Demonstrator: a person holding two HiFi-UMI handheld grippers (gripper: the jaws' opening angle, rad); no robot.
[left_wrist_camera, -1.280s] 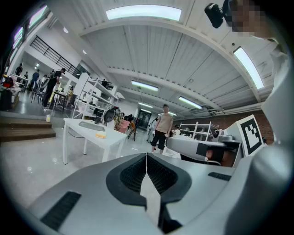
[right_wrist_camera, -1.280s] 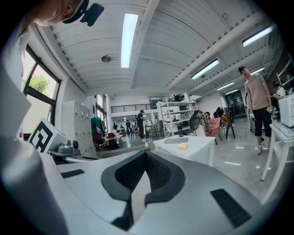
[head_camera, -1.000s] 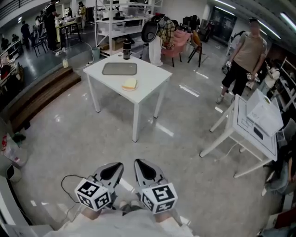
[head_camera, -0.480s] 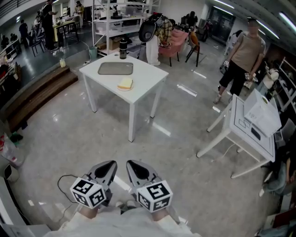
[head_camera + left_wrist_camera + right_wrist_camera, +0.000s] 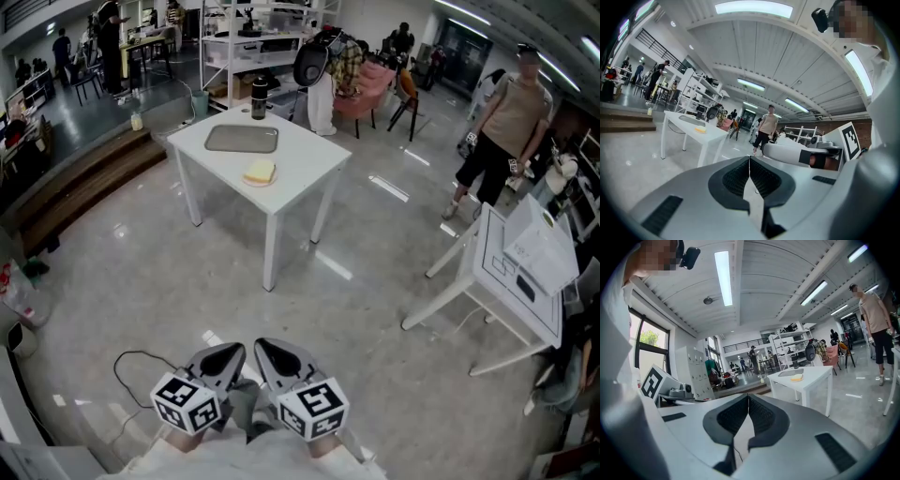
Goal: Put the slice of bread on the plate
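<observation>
Left gripper, low and near: jaws pressed together, nothing between them. Far ahead on the white table, the bread lies just near-right of the grey tray, not on it and well apart from both grippers. Right gripper, just beside the left: jaws likewise closed, empty.

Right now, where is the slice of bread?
In the head view, upper left, the slice of bread lies on the white table, just this side of the grey tray.
</observation>
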